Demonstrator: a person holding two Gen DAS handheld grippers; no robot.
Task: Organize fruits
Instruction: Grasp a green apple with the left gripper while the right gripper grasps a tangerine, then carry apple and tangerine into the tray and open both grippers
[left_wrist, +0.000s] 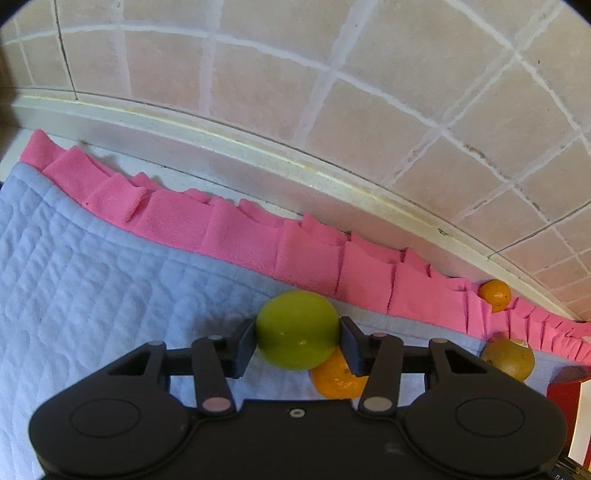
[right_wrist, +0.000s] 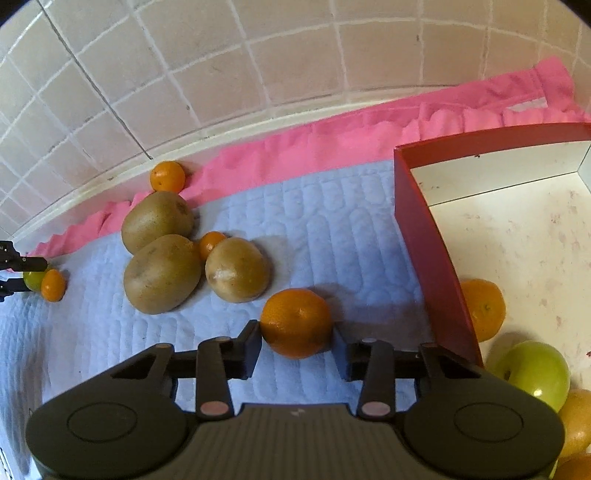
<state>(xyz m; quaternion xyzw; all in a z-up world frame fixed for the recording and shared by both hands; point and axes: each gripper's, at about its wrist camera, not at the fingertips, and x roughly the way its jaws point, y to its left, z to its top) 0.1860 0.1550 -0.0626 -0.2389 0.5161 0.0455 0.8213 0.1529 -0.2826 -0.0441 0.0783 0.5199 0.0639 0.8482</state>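
Between the jaws of the left gripper (left_wrist: 297, 334) sits a green apple (left_wrist: 297, 329), clamped on both sides by the black pads. Just beneath and behind the apple, a small mandarin (left_wrist: 338, 378) lies on the pale blue quilted mat (left_wrist: 92, 266), partly hidden by the right finger. Farther out, at the right edge of that view, a kiwi (left_wrist: 509, 357) rests near the mat's pink ruffled border (left_wrist: 240, 229), and another mandarin (left_wrist: 495, 294) sits on the ruffle against the tiled wall (left_wrist: 332, 92).

On the other side, the right gripper (right_wrist: 297, 341) has its jaws set around an orange mandarin (right_wrist: 296, 322); both pads sit right at its sides, though true contact cannot be told. Beyond it, three kiwis (right_wrist: 162, 273) cluster on the mat with a small mandarin (right_wrist: 210, 243) wedged among them. To the right stands a red-walled box (right_wrist: 436, 266) with a white floor, holding a mandarin (right_wrist: 485, 308), a green apple (right_wrist: 533, 373) and more orange fruit (right_wrist: 576, 424) at the corner.
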